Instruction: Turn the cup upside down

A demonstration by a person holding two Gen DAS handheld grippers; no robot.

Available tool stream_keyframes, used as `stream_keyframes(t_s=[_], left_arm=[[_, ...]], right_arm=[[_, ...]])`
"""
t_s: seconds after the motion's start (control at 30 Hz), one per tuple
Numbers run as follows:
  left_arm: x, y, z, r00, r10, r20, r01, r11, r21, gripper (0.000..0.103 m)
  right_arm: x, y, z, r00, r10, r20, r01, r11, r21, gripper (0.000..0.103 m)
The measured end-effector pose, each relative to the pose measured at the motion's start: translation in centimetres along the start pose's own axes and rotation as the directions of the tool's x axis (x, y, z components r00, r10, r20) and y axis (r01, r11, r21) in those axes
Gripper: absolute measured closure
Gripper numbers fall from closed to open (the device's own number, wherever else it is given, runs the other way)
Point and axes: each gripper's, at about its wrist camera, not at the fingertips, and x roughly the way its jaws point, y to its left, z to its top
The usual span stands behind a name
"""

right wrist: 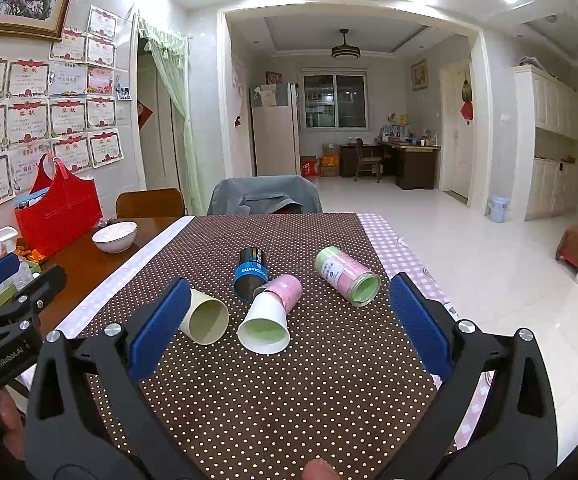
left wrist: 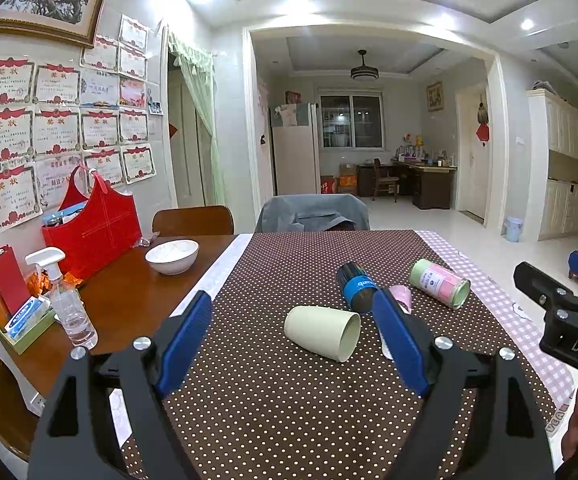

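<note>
The left gripper (left wrist: 293,336) hovers low over the brown dotted cloth (left wrist: 289,408), its blue fingers (left wrist: 183,340) spread wide and holding nothing; the cream cup (left wrist: 323,332) lies on its side between the fingertips and just ahead of them, nearer the right-hand finger, its open mouth turned toward that finger and apart from it; bare cloth runs from the cup back to the finger roots. Beyond the right-hand fingertip lies the blue can (left wrist: 356,286), on its side; the pink-and-green cup (left wrist: 441,283) lies further out to the right, near the cloth's edge where the checked cloth (left wrist: 525,320) begins.

The right gripper (right wrist: 289,312) is likewise wide apart and empty; between its fingers the white paper cup (right wrist: 265,326) lies with its mouth facing the camera, its base touching a pink cup (right wrist: 287,289); the cream cup (right wrist: 205,318) lies just beside the left-hand fingertip, whether touching it I cannot tell; the blue can (right wrist: 250,274) sits beyond the paper cup, the pink-and-green cup (right wrist: 347,276) ahead of the right-hand finger. Open dotted cloth (right wrist: 289,400) spreads from the cups back to the gripper; to the left, past the cloth's white border, bare wood table (right wrist: 89,268) carries a white bowl (right wrist: 114,237) and a red bag (right wrist: 59,210), well apart from the fingers.
</note>
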Motion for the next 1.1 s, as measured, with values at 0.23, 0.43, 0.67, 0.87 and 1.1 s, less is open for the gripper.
stream_keyframes(t_s=[0.23, 0.43, 0.67, 0.87, 1.1], left_arm=[[0.2, 0.3, 0.1, 1.0, -0.001, -0.001, 0.001, 1.0, -0.004, 0.022], [0.2, 0.2, 0.1, 1.0, -0.004, -0.002, 0.004, 1.0, -0.005, 0.021], [0.4, 0.2, 0.1, 1.0, -0.003, -0.007, 0.003, 1.0, -0.003, 0.022], [1.0, 0.3, 0.2, 1.0, -0.003, -0.021, 0.002, 1.0, -0.01, 0.022], [1.4, 0.5, 0.3, 0.999, -0.004, -0.032, 0.004, 1.0, -0.016, 0.022]], right_arm=[[0.1, 0.1, 0.2, 1.0, 0.002, 0.0, -0.002, 1.0, -0.004, 0.006], [0.1, 0.2, 0.3, 1.0, 0.002, -0.001, -0.002, 1.0, -0.007, 0.006], [0.4, 0.3, 0.5, 1.0, 0.006, -0.005, -0.006, 1.0, -0.01, 0.006], [1.0, 0.3, 0.9, 1.0, 0.006, -0.015, -0.006, 1.0, -0.015, 0.006], [1.5, 0.7, 1.2, 1.0, 0.01, -0.022, -0.011, 1.0, -0.027, 0.006]])
